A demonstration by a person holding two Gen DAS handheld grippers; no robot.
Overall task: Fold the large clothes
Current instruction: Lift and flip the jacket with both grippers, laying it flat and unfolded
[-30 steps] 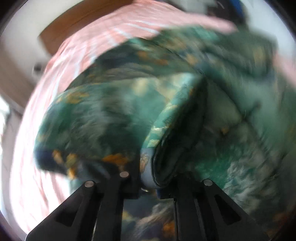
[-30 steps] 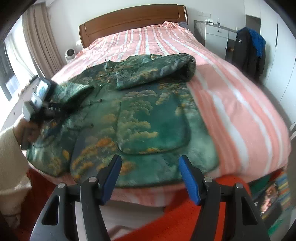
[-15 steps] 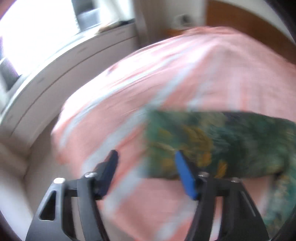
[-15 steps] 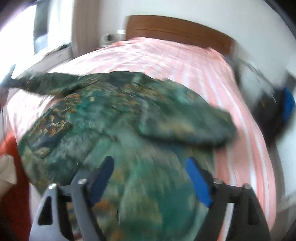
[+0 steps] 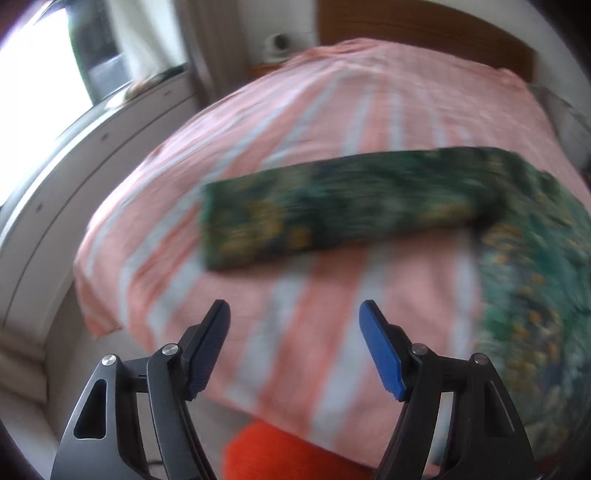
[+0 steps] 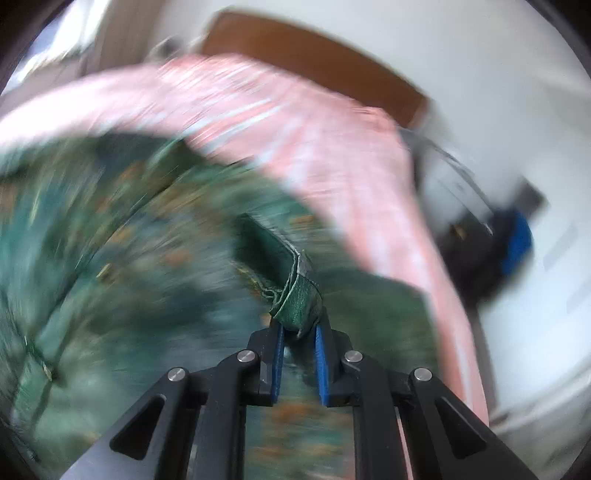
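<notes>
Pink-and-white striped bedding (image 5: 332, 122) is spread over the whole bed, and a wooden headboard (image 5: 424, 31) is seen at the far end against a pale wall. On that bedding the green patterned garment (image 5: 528, 266) is laid out, with orange and gold bits scattered through the print. In the left wrist view one long sleeve (image 5: 332, 210) is stretched flat across the stripes, pointing away from the body of the garment, which is bunched along the right edge of the picture.

In the right wrist view a folded edge of the same garment (image 6: 297, 299) is pinched by the right gripper (image 6: 298, 328); the blue pads are brought in tight on the cloth, so it's clamped for sure. Everything around it is pretty smeared, so not much more of the fabric can be made out there.

The left gripper (image 5: 293, 317) is held over bare bedding near the bed's corner, well short of the sleeve. Its jaws are spread wide and opening, with nothing between them.

Further out, something bright orange-red (image 5: 280, 454) is seen below the mattress edge, a white cabinet run (image 5: 55, 192) is set along the window side, and dark and blue clothing (image 6: 513, 240) is hung at the far right.
</notes>
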